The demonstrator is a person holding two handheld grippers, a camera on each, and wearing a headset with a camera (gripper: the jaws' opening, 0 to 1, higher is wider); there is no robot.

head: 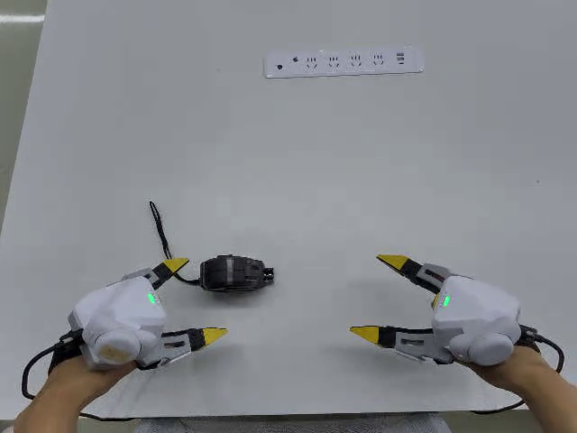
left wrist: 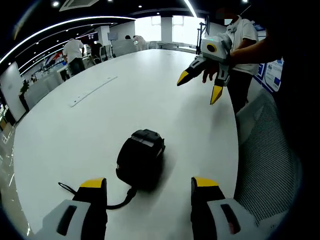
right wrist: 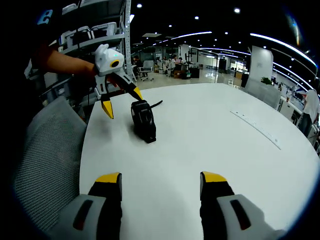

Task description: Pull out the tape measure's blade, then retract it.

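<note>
Left claw [head: 196,299] — tape measure [head: 234,272] just ahead

The left gripper [head: 196,299] and the right gripper [head: 378,297] are near the front edge of the desk [head: 297,162]. Both have jaws spread wide, with tips pointing inward.

My table [head: 379,162] is big and white. A white plug strip [head: 343,61] lies near its far edge. A grey net chair [right wrist: 45,155] stands by its near edge. Bright lights [right wrist: 236,10] shine on the dark ceiling.
</note>
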